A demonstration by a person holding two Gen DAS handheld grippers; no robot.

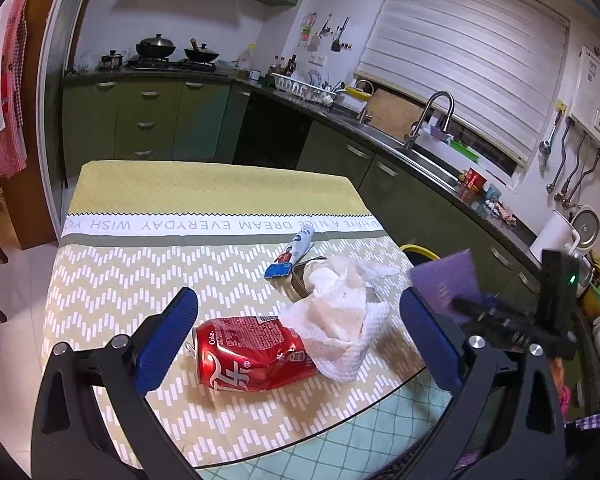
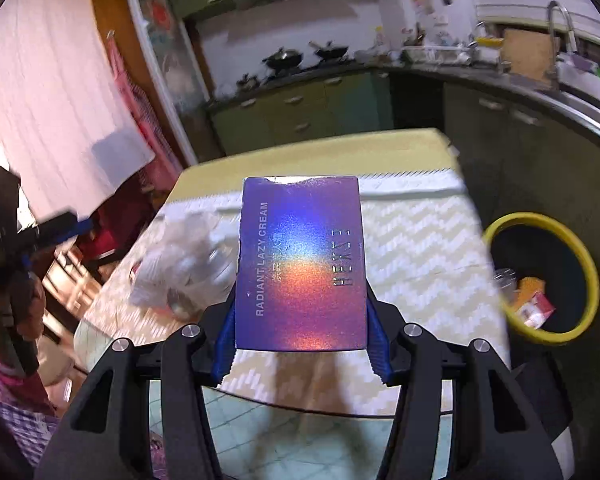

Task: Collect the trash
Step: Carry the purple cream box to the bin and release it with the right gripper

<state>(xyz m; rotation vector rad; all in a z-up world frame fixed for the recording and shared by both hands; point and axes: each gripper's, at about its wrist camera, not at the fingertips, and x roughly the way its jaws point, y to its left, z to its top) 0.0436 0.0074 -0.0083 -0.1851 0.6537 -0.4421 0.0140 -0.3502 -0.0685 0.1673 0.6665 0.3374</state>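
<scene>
meanwhile right gripper [image 2: 300,344] clamps purple box [image 2: 302,260]; left gripper [image 1: 296,332] gapes over can [image 1: 252,354].

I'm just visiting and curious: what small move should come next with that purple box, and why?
Probably swing the right gripper rightward over the yellow-rimmed bin and let go. It is shut on the purple box, and the bin already holds trash.

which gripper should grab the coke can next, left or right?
Left. The left gripper is open and empty, its jaws either side of the crushed can on the table. The right gripper is shut on the purple box, with the yellow-rimmed bin beside it.
</scene>
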